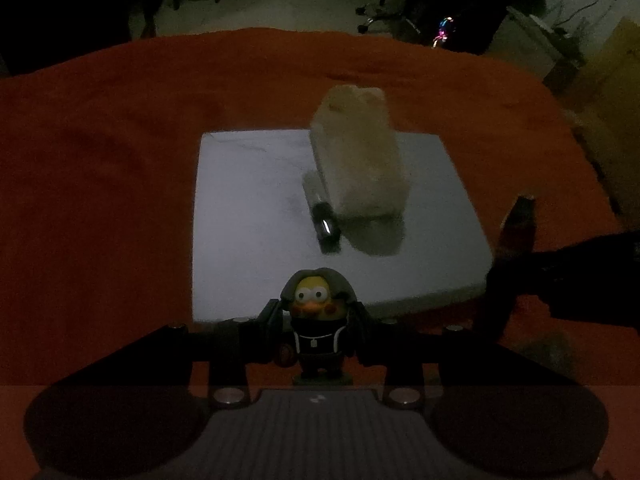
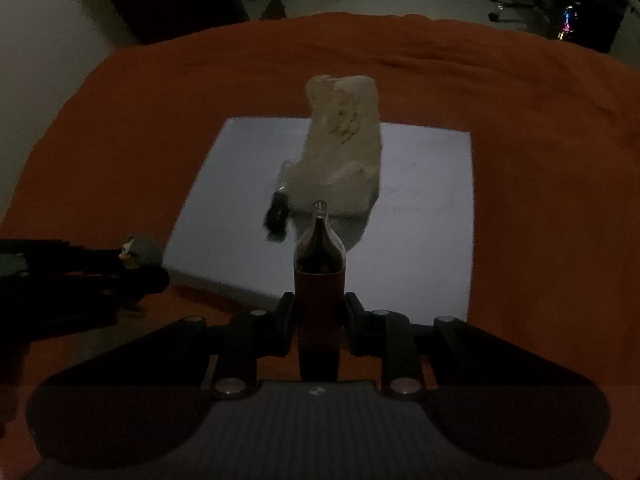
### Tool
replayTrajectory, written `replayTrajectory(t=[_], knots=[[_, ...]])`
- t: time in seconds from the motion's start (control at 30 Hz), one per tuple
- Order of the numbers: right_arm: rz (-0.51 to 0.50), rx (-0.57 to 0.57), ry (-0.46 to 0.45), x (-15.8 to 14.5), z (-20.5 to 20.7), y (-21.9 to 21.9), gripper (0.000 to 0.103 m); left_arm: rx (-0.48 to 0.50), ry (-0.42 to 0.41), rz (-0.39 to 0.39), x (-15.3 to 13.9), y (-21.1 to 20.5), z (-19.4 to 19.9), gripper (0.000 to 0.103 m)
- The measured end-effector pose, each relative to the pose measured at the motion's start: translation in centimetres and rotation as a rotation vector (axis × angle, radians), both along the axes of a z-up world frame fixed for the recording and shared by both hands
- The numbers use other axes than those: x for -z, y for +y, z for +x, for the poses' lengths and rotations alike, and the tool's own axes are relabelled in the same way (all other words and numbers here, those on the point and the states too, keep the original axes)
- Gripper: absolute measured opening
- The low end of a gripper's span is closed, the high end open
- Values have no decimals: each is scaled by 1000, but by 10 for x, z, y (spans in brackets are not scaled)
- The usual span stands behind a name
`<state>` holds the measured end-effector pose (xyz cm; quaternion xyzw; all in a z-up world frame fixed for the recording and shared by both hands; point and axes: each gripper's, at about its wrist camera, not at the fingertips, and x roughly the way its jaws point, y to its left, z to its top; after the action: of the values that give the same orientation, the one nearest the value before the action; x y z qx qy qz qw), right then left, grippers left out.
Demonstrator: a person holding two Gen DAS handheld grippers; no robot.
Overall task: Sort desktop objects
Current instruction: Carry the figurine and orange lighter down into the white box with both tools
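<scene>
On the orange cloth sat a white board, and everything's placed off that. Lighting was really dim, btw. Roughly mid-board stood a pale plush pouch, long axis running from the near edge toward the far edge, with a black pen-like thing lying along its left side, same direction. Left gripper was clamped on a little duck figure, upright and facing the camera, just off the board's near edge. Right gripper was squeezed onto a dark red bottle, long axis pointing straight ahead at the pouch, rounded cap end over the board's near part.
</scene>
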<state>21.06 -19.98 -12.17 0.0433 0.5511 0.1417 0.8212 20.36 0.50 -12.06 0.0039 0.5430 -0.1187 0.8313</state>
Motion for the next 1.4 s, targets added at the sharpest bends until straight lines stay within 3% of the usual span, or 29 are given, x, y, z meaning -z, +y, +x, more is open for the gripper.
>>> replayTrajectory(t=[0.37,0.53,0.77,1.1,1.4], knots=[[93,-36,-89,-45,-58,7,28,-14,-22,-47,-21,7,-62,31],[144,-45,-66,-44,-84,7,28,-14,-21,-54,-23,7,-82,31],[173,-53,25,-18,-119,8,28,-11,3,-34,-9,7,-107,31],[115,-94,146,37,-150,24,28,-19,82,29,38,4,-130,32],[40,-82,174,74,-155,26,28,-28,113,70,68,1,-139,32]])
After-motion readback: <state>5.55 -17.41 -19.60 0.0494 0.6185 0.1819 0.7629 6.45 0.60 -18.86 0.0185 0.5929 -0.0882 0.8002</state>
